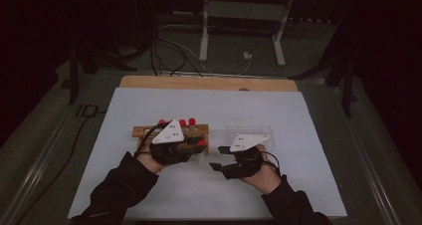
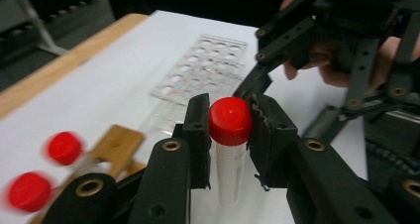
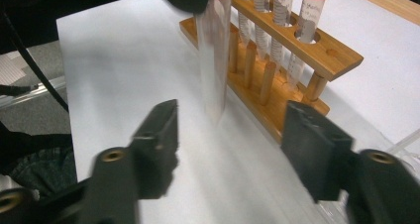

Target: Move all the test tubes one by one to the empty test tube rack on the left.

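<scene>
Standing capped tubes (image 3: 277,16) in wooden rack (image 3: 317,55), left tongs (image 2: 230,130) gripping one tube (image 2: 230,149)

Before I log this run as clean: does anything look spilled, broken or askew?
Nothing stands out. The red-capped clear plastic tube hangs upright in the left hand-held gripper, capped; the other tubes stand upright in the wooden rack, and the clear plastic rack lies flat.

Red-capped clear tube (image 2: 230,149), brown wooden rack (image 3: 292,60).

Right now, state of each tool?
Left tool: shut on red-capped tube.
Right tool: open, holding nothing.
</scene>
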Demonstrator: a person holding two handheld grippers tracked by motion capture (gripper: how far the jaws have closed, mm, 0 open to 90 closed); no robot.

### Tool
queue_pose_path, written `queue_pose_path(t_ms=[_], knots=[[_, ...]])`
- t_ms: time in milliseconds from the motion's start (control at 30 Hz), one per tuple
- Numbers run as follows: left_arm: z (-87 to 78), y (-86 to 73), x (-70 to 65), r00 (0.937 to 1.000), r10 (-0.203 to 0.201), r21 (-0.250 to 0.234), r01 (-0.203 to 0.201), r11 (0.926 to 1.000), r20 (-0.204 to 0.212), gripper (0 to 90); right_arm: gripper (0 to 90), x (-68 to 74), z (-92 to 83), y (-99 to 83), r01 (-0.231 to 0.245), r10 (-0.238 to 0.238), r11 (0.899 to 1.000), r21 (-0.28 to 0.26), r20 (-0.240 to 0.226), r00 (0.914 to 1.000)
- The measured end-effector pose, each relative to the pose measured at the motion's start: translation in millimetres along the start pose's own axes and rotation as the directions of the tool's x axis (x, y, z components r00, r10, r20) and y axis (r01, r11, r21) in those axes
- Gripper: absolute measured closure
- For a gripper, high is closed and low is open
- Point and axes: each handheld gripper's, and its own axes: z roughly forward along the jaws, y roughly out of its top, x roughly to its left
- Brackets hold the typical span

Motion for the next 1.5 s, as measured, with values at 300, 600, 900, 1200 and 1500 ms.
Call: queue_pose_path(t_ms=[300, 600, 900, 1200, 1500], knots=[[-47.0, 0.1, 16.9, 0.9929, -0.024, -0.024, 0.021, 0.9995, -0.116, 72.0, 4.2, 0.9, -0.8, 2.4, -0.041, 0.041, 0.999, -0.024, -0.005, 0.9992], [-88.1, -1.9, 36.4, 0.9696, -0.053, -0.048, 0.043, 0.9980, -0.239, 72.0, 0.0, -3.1, -7.0, 3.7, -0.059, 0.057, 0.996, -0.072, -0.038, 0.9977], [-95.7, -7.3, 58.0, 0.9396, -0.081, -0.048, 0.068, 0.9965, -0.333, 72.0, 0.0, -2.9, -9.9, 4.5, -0.046, 0.044, 0.996, -0.077, -0.027, 0.9987], [-83.0, -24.4, 77.6, 0.9199, -0.137, -0.070, 0.120, 0.9904, -0.367, 72.0, 0.0, -4.4, -11.9, 2.8, -0.049, 0.047, 0.995, -0.087, -0.025, 0.9986], [-69.7, -41.3, 85.2, 0.9138, -0.165, -0.062, 0.153, 0.9863, -0.371, 71.9, 0.0, -5.0, -12.6, 1.5, -0.047, 0.045, 0.995, -0.090, -0.029, 0.9986]])
